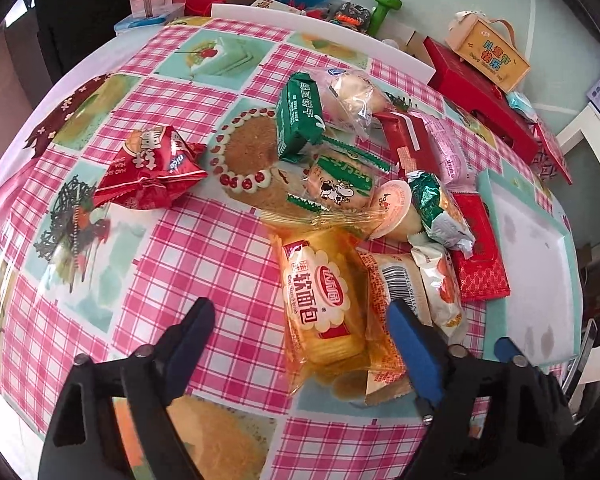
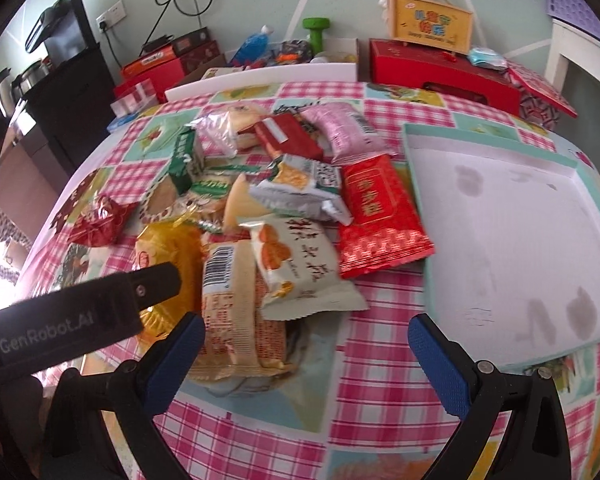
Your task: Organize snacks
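- Snack packets [image 2: 284,184] are lying heaped together on the table [image 2: 380,320].
- A shallow tray [image 2: 500,220] is sitting just right of the heap.
- One crumpled packet [image 1: 152,168] is lying apart, left of the heap.
- Gift boxes [image 2: 440,68] are standing behind the tray, with a handled box [image 2: 432,20] resting on them.

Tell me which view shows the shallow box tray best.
The right wrist view: the tray fills its right side, with the whole white floor and teal rim visible and nothing inside. The left wrist view shows it only squeezed at the right edge, its near corner behind the tongs.
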`<state>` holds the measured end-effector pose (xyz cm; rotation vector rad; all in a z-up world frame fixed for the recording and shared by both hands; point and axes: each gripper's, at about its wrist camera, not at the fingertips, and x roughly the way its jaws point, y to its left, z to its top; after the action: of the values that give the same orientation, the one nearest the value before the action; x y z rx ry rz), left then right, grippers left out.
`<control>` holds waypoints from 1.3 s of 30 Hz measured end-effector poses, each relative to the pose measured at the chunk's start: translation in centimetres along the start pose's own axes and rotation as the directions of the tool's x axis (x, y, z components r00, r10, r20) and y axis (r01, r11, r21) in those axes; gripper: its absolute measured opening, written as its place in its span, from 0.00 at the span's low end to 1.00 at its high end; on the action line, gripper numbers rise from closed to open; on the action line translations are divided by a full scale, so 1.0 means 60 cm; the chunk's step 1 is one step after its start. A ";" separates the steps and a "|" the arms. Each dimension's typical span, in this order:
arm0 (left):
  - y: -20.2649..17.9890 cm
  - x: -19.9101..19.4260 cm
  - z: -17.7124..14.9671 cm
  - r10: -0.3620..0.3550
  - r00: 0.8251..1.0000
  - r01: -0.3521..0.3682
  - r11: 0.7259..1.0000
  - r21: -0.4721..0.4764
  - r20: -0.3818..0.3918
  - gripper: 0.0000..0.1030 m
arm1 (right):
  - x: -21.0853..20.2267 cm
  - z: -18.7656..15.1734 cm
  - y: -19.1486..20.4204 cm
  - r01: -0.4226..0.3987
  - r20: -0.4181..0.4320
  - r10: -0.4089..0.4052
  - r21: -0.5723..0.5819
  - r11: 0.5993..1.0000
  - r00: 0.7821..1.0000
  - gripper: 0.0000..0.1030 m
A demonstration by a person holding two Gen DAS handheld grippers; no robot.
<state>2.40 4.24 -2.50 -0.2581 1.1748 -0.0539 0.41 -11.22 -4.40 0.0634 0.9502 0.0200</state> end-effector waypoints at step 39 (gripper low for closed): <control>0.000 -0.030 0.004 -0.072 0.995 0.071 0.997 0.007 0.066 0.38 | -0.014 0.006 0.046 -0.029 0.054 0.033 -0.060 0.998 0.998 0.34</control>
<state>1.91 4.61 -0.76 -0.2960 1.0992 -0.1097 0.24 -8.54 -3.33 0.0236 0.8929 0.0750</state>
